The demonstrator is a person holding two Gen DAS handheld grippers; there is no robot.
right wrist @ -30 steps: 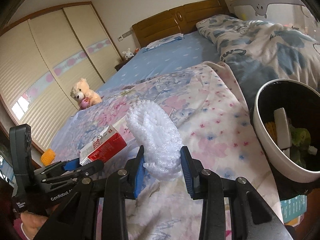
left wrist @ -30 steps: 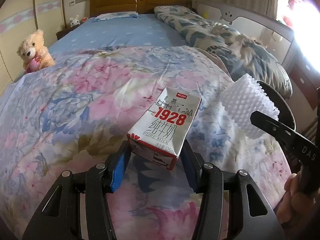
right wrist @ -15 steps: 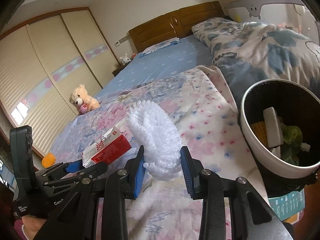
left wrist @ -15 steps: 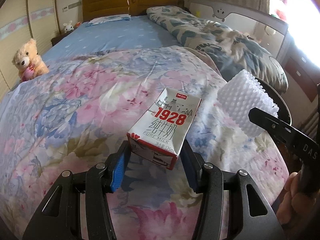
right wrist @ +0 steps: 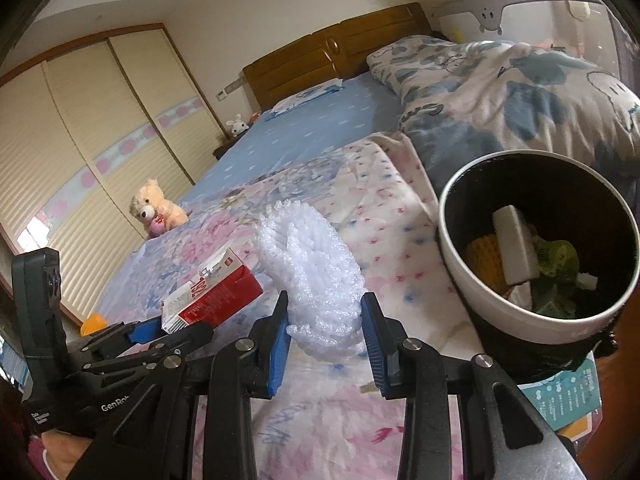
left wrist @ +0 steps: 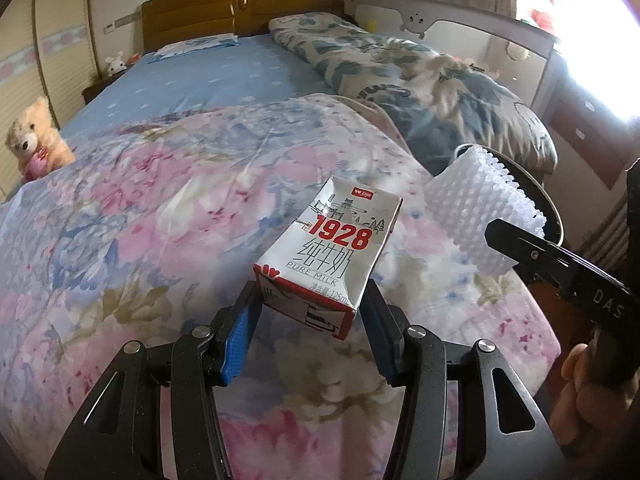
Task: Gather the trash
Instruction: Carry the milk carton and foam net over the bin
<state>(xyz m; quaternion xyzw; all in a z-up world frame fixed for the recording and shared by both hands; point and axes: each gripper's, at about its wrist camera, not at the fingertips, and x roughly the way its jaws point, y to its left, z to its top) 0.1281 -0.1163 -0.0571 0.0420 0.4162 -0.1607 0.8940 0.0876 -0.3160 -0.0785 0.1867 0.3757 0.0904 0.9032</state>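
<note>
In the left wrist view, the left gripper (left wrist: 310, 312) clamps a white-and-red cardboard milk carton (left wrist: 328, 252) above the floral quilt (left wrist: 140, 220), not yet binned. In the right wrist view, the right gripper (right wrist: 326, 340) pinches a white foam fruit net (right wrist: 316, 272) just beside the round white-rimmed trash bin (right wrist: 480, 300), which already holds scraps; both pieces remain to be dropped.

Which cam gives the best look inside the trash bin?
Right wrist. The trash bin sits beside the bed with its mouth open to the camera, so the scraps already inside show. Left wrist shows only a dark arc of its rim; the foam net in the right tongs hides the rest.
</note>
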